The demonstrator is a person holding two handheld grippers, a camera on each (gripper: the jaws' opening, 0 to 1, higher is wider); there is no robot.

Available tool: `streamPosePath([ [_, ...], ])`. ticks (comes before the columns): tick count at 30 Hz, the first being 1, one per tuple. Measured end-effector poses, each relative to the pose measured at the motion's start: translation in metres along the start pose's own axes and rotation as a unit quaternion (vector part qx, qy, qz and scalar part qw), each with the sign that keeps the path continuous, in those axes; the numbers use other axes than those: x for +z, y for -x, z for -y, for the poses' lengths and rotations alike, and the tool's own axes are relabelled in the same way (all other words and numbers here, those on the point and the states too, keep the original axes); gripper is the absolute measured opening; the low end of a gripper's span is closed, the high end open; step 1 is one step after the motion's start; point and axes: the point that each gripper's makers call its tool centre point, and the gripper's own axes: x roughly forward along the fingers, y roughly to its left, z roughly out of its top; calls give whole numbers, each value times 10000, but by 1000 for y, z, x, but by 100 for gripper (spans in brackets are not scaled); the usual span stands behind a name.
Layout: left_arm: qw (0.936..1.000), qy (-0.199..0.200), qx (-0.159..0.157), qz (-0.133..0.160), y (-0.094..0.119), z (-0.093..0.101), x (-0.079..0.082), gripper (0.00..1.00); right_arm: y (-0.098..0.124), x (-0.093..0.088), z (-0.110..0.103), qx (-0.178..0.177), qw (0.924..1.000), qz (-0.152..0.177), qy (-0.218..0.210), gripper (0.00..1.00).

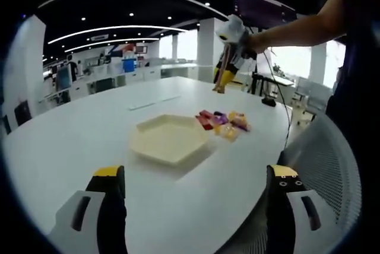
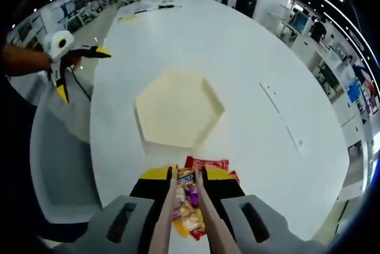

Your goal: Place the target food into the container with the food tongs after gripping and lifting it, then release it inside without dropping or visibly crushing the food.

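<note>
Snack packets and hexagonal tray on white table, open-plan office.

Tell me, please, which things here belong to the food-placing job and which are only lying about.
For the job: the snack packets, the hexagonal tray, the tongs in the right gripper.

Lying about: the mesh chair, the strips on the white table, the office desks behind.
</note>
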Motion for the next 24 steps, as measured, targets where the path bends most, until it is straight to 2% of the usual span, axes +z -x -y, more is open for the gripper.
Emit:
streamPosePath([
  [7,9998,58,86,141,3,-4,5,96,-10,27,-1,40,9999,4,163,19],
  [16,9995,-2,231,222,5,-10,8,97,-25,51,1,122,9994,-6,334,19],
  [24,9998,9,154,153,4,-7,5,97,-38,75,-5,229,9990,16,391,19],
])
